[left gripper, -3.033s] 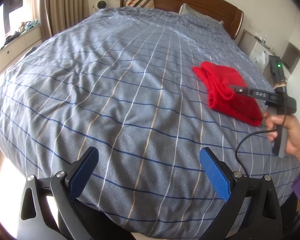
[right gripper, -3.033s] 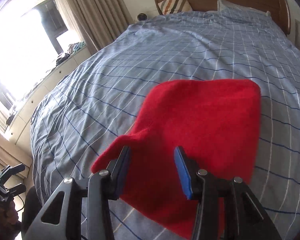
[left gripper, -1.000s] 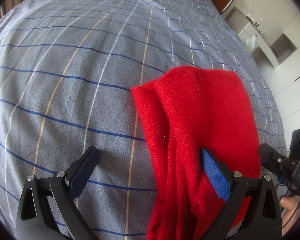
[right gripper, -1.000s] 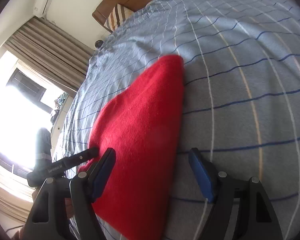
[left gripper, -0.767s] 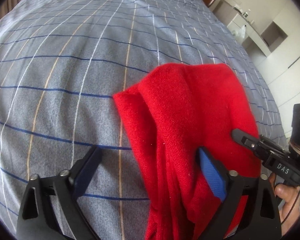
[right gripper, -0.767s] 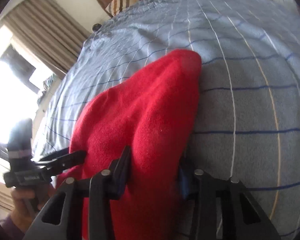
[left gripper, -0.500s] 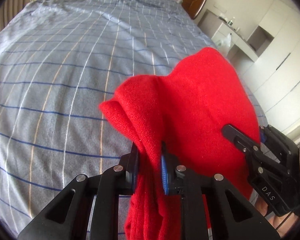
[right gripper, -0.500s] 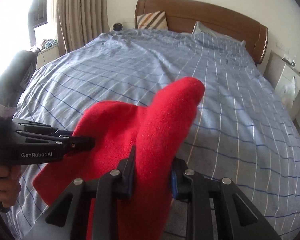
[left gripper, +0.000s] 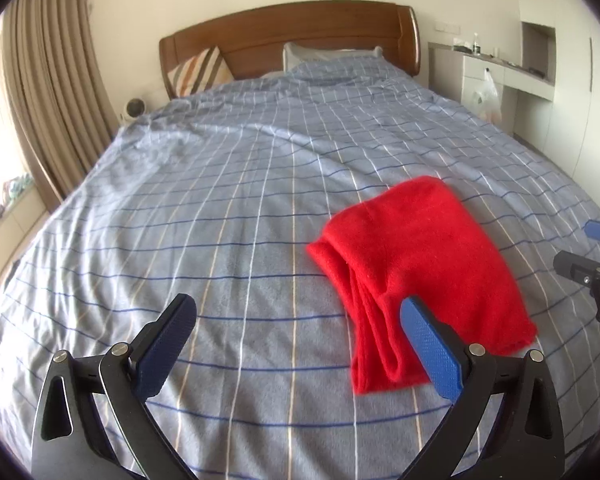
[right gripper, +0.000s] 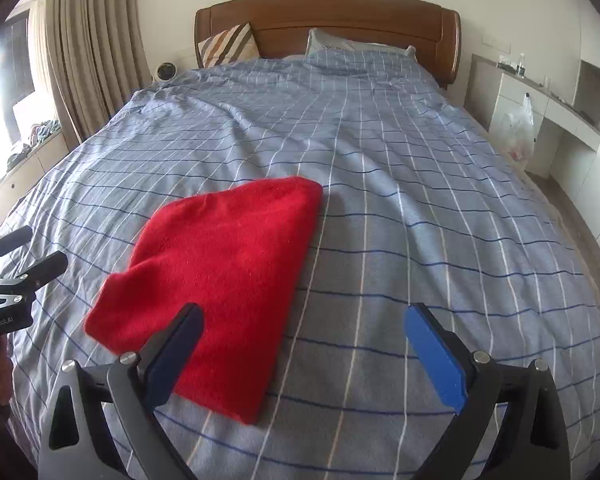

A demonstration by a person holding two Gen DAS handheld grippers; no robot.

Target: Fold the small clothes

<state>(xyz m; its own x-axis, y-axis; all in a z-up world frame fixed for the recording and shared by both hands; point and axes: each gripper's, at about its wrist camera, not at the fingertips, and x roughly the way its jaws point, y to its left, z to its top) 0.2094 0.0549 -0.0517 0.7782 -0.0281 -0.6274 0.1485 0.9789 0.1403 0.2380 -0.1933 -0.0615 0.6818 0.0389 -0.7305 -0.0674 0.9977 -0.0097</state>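
Observation:
A folded red garment (left gripper: 420, 268) lies flat on the blue checked bedspread (left gripper: 228, 208); it also shows in the right wrist view (right gripper: 228, 272). My left gripper (left gripper: 300, 344) is open and empty, pulled back, with the garment just ahead of its right finger. My right gripper (right gripper: 304, 352) is open and empty, with the garment ahead of its left finger. Each gripper shows at the edge of the other's view: the right one (left gripper: 596, 256) and the left one (right gripper: 16, 260).
The bed has a wooden headboard (left gripper: 292, 36), a striped cushion (left gripper: 198, 70) and a pillow (left gripper: 328, 54). Curtains (left gripper: 48, 92) hang on the left. A white desk with a plastic bag (right gripper: 516, 128) stands on the right.
Half a second ago both grippers were shut on the red garment and held it up. Now both have let go, opened and drawn back, and the garment lies folded on the bed.

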